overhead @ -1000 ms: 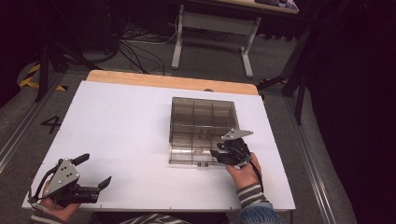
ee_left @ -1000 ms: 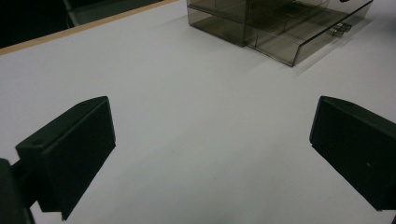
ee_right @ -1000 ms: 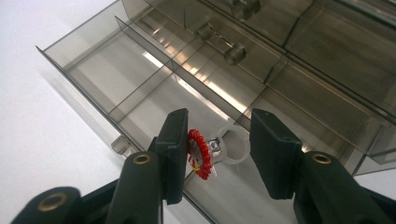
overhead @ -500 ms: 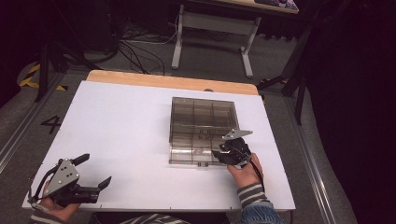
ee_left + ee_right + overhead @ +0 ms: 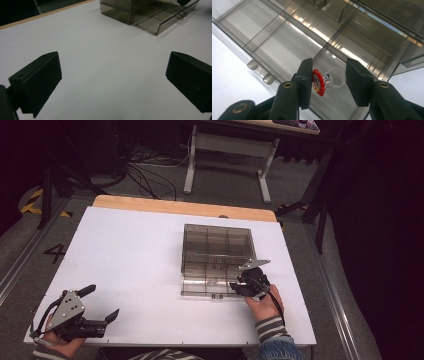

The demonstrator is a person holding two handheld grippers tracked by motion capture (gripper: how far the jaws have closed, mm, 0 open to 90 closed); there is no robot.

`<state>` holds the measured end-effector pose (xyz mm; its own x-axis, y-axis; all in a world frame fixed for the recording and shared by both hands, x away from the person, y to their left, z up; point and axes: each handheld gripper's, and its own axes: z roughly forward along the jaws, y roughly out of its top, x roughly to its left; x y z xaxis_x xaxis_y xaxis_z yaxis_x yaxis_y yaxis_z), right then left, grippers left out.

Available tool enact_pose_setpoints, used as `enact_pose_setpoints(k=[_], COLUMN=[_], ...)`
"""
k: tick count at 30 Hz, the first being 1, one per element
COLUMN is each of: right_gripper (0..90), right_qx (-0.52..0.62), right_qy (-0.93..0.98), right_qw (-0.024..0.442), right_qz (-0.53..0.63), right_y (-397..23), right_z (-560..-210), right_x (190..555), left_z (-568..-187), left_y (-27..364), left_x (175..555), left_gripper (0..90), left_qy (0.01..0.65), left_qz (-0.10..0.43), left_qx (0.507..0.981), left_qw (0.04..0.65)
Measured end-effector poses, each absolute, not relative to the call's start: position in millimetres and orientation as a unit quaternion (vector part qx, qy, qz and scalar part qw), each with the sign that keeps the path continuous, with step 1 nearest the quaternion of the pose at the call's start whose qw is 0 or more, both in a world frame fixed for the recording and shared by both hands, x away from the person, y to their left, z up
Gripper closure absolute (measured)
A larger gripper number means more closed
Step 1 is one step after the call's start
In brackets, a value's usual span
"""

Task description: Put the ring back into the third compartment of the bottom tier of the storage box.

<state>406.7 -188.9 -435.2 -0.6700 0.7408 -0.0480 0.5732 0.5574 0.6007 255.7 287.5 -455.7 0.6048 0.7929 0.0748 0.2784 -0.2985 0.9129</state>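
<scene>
Right tool (image 5: 328, 83) has advanced over the box (image 5: 215, 250), ring (image 5: 325, 81) between jaws.

**One numeral on the floor**

The single mark I can read is a black "4" (image 5: 54, 253) on the grey floor (image 5: 30, 245), just off the left edge of my worktop (image 5: 125, 260). Beyond the worktop's far left corner are yellow-and-black hazard stripes (image 5: 31, 202), which carry no lettering.

Overhead camera faces forward; both gripper cameras share the compartment box (image 5: 216, 260)
</scene>
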Motion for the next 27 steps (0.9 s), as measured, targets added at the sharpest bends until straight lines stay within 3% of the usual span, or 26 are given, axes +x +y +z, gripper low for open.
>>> enact_pose_setpoints(k=[27], right_gripper=[57.4], right_qx=[0.384], right_qy=[0.871], right_qw=[0.147], right_qz=[0.268], right_y=[-189.7], right_z=[-440.9], right_x=[410.4], left_z=[-455.8], left_y=[287.3], left_x=[255.7], left_gripper=[0.9], left_qy=[0.353], left_qz=[0.271], left_qx=[0.758], left_qw=[0.476])
